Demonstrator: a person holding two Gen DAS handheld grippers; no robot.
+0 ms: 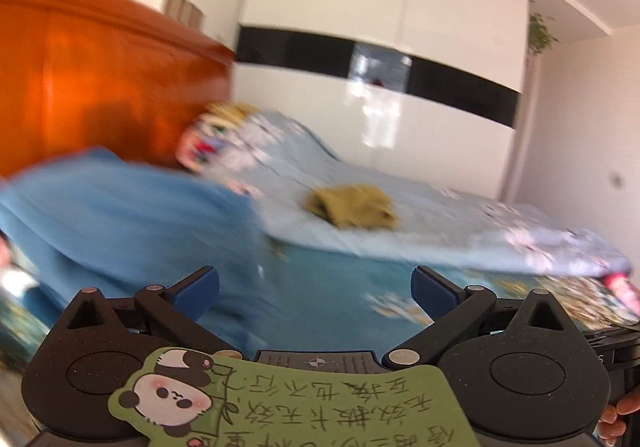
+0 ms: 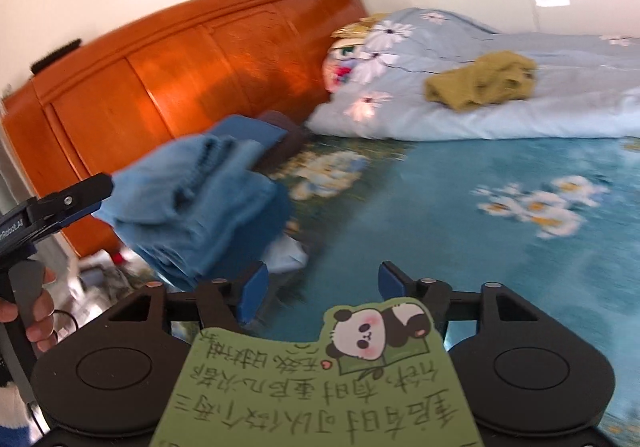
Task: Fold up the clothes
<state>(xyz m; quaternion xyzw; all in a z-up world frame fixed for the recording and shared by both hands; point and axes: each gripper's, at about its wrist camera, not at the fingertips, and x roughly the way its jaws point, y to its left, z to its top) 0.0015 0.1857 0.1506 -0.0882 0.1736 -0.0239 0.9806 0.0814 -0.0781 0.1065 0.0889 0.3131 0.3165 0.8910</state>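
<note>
The headboard (image 2: 192,67) is glossy orange wood. The blue garment (image 2: 192,207) at 9 o'clock is soft knit cloth; the olive garment (image 2: 480,81) at 1 o'clock looks rougher. The wardrobe (image 1: 380,47) is glossy. Each gripper body is matt black plastic.

Teal bedsheet (image 2: 500,175) ahead open; quilt (image 2: 460,119) with olive garment (image 2: 480,83) beyond; headboard (image 2: 180,79) left.

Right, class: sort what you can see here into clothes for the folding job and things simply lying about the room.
For the job:
- blue garment, beside the left gripper
- olive-green garment, crumpled on the quilt

Just there:
- floral quilt
- teal bedsheet
- wooden headboard
- white wardrobe
</note>
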